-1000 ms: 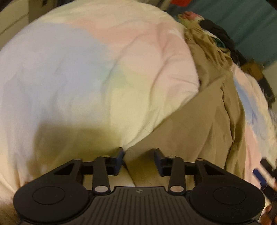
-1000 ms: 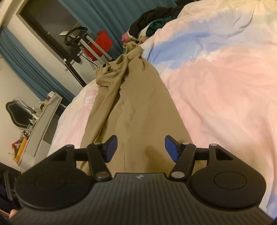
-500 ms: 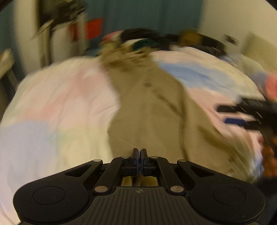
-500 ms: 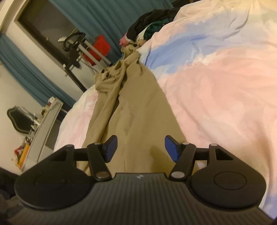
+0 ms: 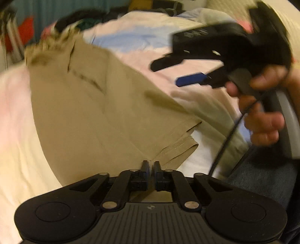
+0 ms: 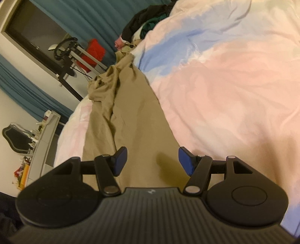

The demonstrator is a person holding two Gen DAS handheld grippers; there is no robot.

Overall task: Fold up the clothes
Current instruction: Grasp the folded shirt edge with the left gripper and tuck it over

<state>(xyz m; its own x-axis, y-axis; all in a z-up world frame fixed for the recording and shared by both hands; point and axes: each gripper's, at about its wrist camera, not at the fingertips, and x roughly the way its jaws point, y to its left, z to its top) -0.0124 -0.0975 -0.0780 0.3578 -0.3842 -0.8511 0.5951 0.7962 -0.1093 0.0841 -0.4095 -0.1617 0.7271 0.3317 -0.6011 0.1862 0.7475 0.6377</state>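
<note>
Tan trousers (image 5: 90, 105) lie stretched out on a pastel bed cover (image 5: 16, 150). My left gripper (image 5: 151, 167) is shut on the hem of a trouser leg and lifts it, so the leg end (image 5: 174, 150) folds over. My right gripper (image 6: 151, 159) is open and empty, hovering over the trousers (image 6: 131, 120). It also shows in the left wrist view (image 5: 189, 69), held by a hand at the upper right, its blue fingertip (image 5: 190, 79) above the cloth.
A heap of dark and coloured clothes (image 6: 146, 20) lies at the far end of the bed (image 6: 234, 75). Beyond the bed stand a metal rack with a red item (image 6: 95, 49), teal curtains (image 6: 93, 13) and a cluttered shelf (image 6: 39, 138).
My left gripper went from open to shut on the trouser hem, then swung round and lifted it toward the right gripper. The right gripper stayed open and barely moved.
</note>
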